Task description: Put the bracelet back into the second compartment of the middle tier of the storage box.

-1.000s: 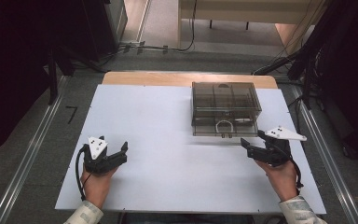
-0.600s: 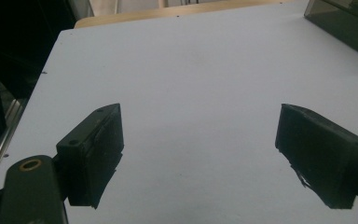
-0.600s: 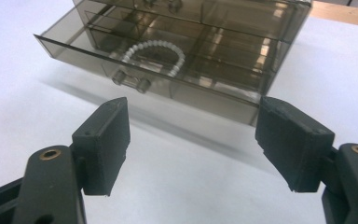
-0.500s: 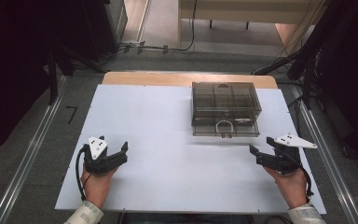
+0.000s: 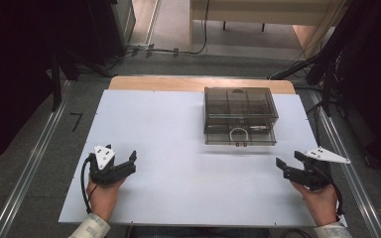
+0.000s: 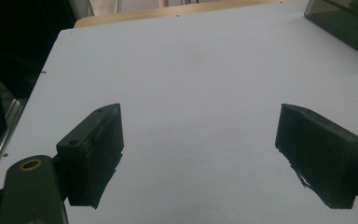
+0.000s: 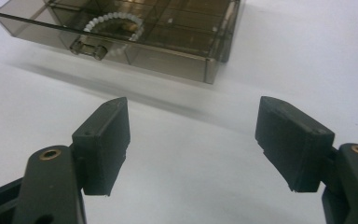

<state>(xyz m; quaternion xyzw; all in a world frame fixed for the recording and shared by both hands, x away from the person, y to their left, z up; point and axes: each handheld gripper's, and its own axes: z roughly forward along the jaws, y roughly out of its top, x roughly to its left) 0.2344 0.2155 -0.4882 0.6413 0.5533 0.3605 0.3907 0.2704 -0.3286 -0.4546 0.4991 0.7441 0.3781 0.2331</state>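
High view gives me the white table (image 5: 178, 129) with a smoky clear box (image 5: 239, 115) toward its far right; its lower drawer (image 5: 240, 135) is pulled out toward me, and a white bracelet (image 5: 238, 133) lies inside it. My left gripper (image 5: 127, 162) sits near the front left of the table, well apart from the box, jaws spread and holding nothing. My right gripper (image 5: 289, 164) is at the front right, near the table's edge and short of the drawer, jaws also spread and empty, pointing left and a little away from me.

Left gripper view shows my left gripper (image 6: 200, 154) with bare table (image 6: 191, 84) between its jaws, and a corner of the box (image 6: 349, 23) at the top right.

Right gripper view looks past my right gripper (image 7: 191, 140) at the drawer (image 7: 135, 49) ahead and to the left, with its handle (image 7: 88, 48) on the front wall and the bracelet (image 7: 114, 25) curled just behind that. The jaws stand wide over bare table (image 7: 191, 140), not touching the drawer.
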